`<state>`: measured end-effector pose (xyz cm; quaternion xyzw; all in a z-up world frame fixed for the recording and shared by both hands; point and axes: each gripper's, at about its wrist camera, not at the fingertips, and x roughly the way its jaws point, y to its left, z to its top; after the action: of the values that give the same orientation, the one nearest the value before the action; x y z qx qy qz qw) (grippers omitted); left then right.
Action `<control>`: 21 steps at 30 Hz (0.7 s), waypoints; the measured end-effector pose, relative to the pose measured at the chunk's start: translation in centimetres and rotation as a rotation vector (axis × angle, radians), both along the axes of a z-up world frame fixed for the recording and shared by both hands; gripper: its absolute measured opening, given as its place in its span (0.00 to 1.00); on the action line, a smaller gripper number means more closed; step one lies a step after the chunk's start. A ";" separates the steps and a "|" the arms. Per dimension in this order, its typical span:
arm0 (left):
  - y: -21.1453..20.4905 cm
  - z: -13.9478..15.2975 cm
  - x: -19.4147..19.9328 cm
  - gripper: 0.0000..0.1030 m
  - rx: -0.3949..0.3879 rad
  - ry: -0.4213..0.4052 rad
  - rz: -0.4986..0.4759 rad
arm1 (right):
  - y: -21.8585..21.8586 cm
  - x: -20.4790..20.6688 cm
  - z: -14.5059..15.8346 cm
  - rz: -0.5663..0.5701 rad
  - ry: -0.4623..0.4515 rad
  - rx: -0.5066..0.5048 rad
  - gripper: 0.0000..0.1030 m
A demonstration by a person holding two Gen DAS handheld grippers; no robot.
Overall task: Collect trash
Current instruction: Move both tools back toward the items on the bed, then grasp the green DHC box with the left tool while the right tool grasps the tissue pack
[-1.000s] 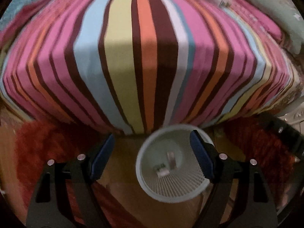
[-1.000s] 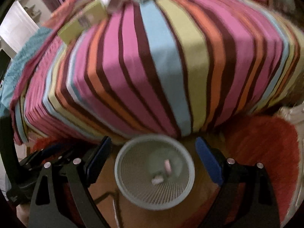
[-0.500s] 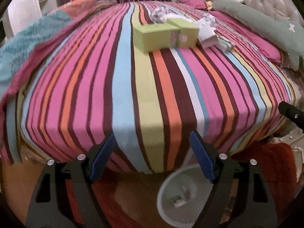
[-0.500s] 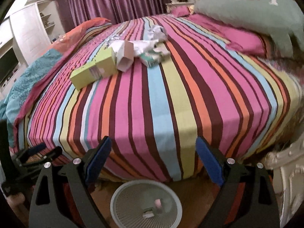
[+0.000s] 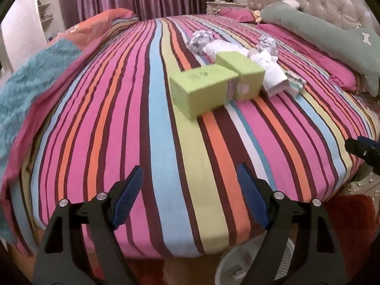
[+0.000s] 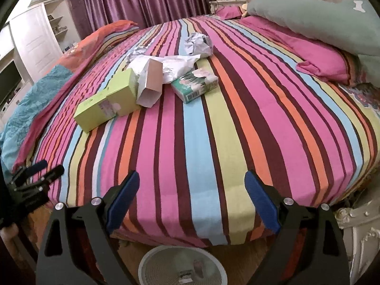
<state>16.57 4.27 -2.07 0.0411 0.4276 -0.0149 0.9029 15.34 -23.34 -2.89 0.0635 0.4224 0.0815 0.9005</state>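
the trash is mostly still sitting in a heap around the middle of the striped bed (image 6: 213, 142), up at 12 o'clock from both tools. there's a green box (image 6: 106, 102) with a second green box (image 5: 244, 73) butted against it in the left view, an open white carton (image 6: 150, 83) touching it, a green printed pack (image 6: 194, 85) just beside that at its 3 o'clock, some flat white paper (image 6: 178, 67) and a crumpled paper ball (image 6: 198, 44) further back. so i'd say this is early days: a couple of small bits are already lying in the mesh bin (image 6: 182, 268) on the floor at 6 o'clock, everything else is left to do.

labels: there's print on the green boxes and a barcode-looking end on the printed pack, but it's all too blurry to read.

left tool (image 5: 190, 197) is spread wide with nothing in it, right tool (image 6: 192, 201) same, wide and empty, both over the foot edge of the bed.
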 end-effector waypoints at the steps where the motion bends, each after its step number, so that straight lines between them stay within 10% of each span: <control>1: 0.1 0.1 0.7 0.77 0.001 -0.001 -0.012 | 0.0 0.4 0.0 0.002 0.003 -0.004 0.83; 21: -0.1 -0.6 10.6 0.77 0.054 0.038 -0.207 | 1.9 7.3 -0.2 0.048 0.024 -0.052 0.83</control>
<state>27.20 4.13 -2.66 0.1087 0.4384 -0.0973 0.8869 22.64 -21.44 -3.10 0.0309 0.4364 0.0915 0.8946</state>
